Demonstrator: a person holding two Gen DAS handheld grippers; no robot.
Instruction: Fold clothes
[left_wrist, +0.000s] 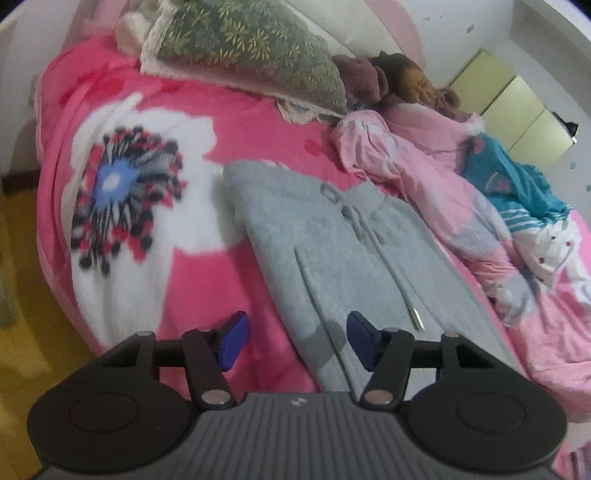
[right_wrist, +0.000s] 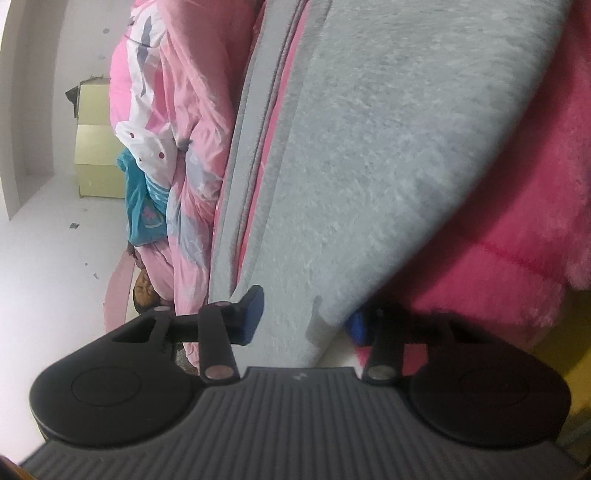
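Left wrist view: the left tongs (left_wrist: 297, 341) hang partly open over the near edge of the bed (left_wrist: 192, 280), their blue pads standing apart on either side of the lower hem of a grey fleece hoodie (left_wrist: 332, 251); the pads do not press on the cloth. The hoodie lies flat on the pink flowered blanket (left_wrist: 122, 184), hood end toward the far side, its drawstring (left_wrist: 406, 291) trailing down the front with a metal tip. Along the far right edge of the bed lies a heap of pink bedding (left_wrist: 424, 173) with a teal garment (left_wrist: 517, 184) on it, and a green leaf-patterned pillow (left_wrist: 251, 48) sits at the head.

Right wrist view: the picture is rolled on its side. The right tongs (right_wrist: 306, 317) are partly open, with a corner of the grey hoodie (right_wrist: 369, 166) passing between the pads. One pad lies under the cloth in shadow, so whether the pads actually pinch it cannot be told.
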